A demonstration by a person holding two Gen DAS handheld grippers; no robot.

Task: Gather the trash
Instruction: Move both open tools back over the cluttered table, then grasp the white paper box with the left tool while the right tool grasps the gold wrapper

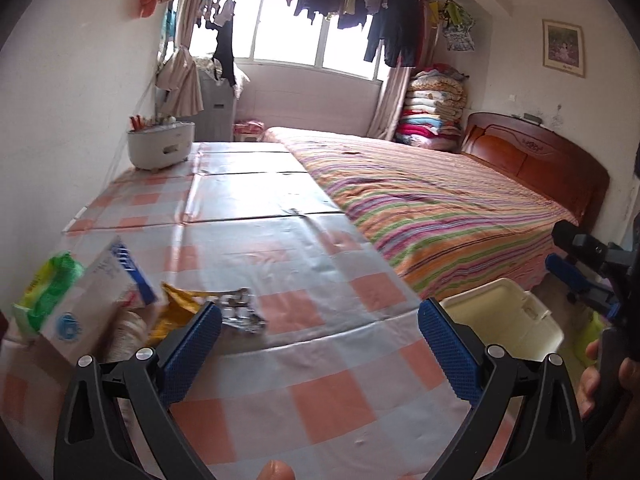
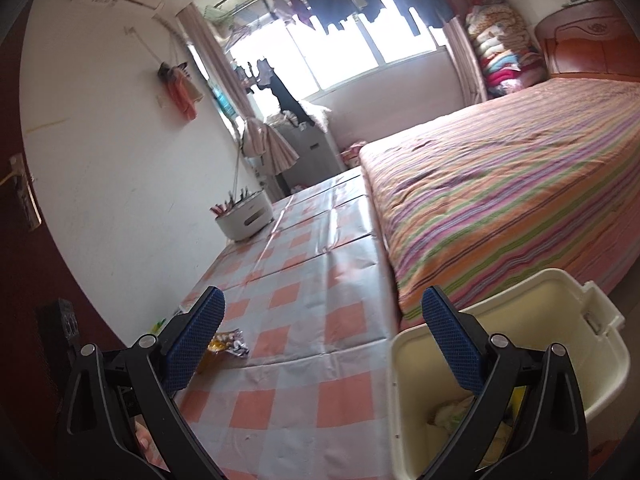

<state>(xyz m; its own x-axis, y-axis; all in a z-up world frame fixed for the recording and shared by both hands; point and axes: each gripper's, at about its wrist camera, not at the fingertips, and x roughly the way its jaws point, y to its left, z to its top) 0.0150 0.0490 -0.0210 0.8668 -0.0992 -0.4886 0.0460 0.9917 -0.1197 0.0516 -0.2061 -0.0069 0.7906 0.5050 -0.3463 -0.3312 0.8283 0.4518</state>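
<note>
A crumpled yellow and silver foil wrapper (image 1: 224, 308) lies on the checked table (image 1: 280, 248) at the left, next to a white and blue carton (image 1: 104, 296) and a green tissue pack (image 1: 48, 292). My left gripper (image 1: 320, 344) is open and empty above the table, its left finger just right of the wrapper. The wrapper (image 2: 228, 344) also shows in the right wrist view. My right gripper (image 2: 324, 340) is open and empty, its right finger over the cream bin (image 2: 516, 320), which holds some scraps. The right gripper (image 1: 584, 264) shows at the far right of the left wrist view.
A white round appliance (image 1: 160, 144) stands at the table's far left by the wall. A bed with a striped cover (image 1: 440, 200) runs along the table's right side. The bin (image 1: 504, 320) sits on the floor at the table's near right corner.
</note>
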